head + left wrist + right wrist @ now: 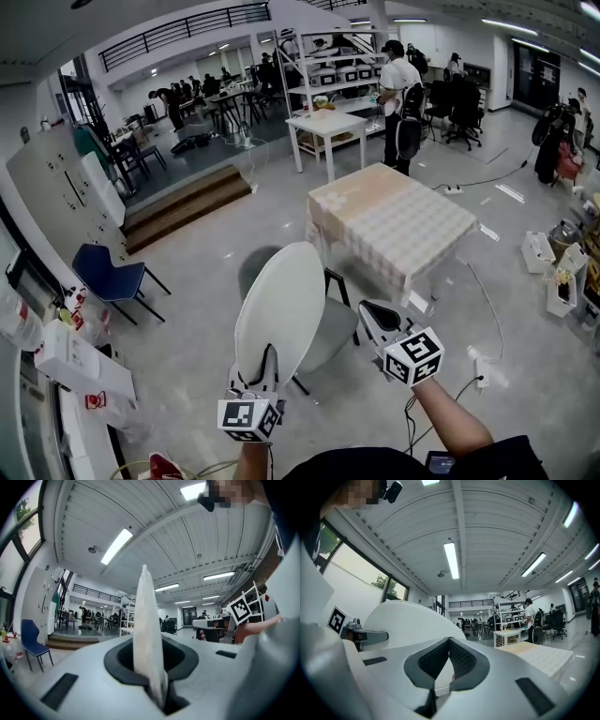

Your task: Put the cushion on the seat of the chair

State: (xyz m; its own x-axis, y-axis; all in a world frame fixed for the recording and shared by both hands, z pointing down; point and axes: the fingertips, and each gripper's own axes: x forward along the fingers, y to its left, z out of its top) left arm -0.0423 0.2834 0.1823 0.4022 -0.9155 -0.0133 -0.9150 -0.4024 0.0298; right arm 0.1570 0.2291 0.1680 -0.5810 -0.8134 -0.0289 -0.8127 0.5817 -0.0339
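Holding the cushion point(281, 314) by its lower edge: left gripper point(261, 373), fingers closed on it. The cushion is a white round pad that stands on edge and rises straight up from between those fingers.
Right gripper point(367, 311): fingertips closed together, nothing between them. The cushion stands to their left, near but apart.
Grey chair point(330, 339): seat lies beyond the left fingers, partly behind the cushion, just beside the right fingertips. The cushion is not on the seat.
Containers: white crate point(538, 253) and second crate point(563, 292) on the floor, well right of both grippers. Contents too small to tell.
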